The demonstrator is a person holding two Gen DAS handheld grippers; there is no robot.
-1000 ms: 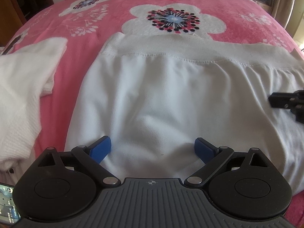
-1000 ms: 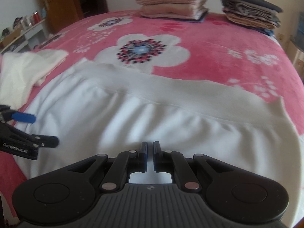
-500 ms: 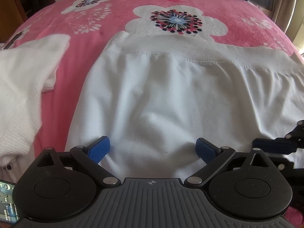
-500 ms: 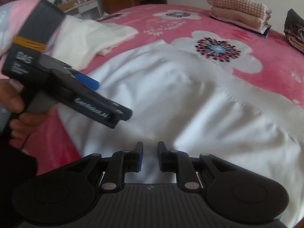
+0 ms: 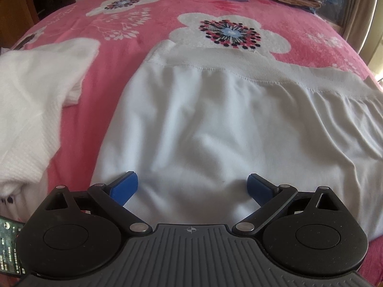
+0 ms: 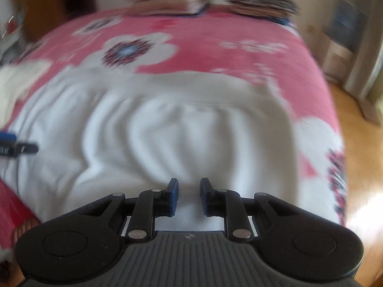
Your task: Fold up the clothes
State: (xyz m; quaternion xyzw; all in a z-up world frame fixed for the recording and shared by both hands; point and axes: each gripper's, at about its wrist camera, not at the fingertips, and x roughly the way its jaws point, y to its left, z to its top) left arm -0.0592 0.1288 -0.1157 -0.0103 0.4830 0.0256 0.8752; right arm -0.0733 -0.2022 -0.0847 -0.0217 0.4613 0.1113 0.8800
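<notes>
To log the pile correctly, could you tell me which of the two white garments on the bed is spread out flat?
The smooth white garment with the ribbed band, below the left gripper; the textured white garment left of it lies bunched.

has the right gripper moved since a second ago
Yes. In the left wrist view it was at the right edge over the white garment and is now out of frame. The right gripper jaws have just been opening, nothing between them.

no text, label or number is readable in either view.
</notes>
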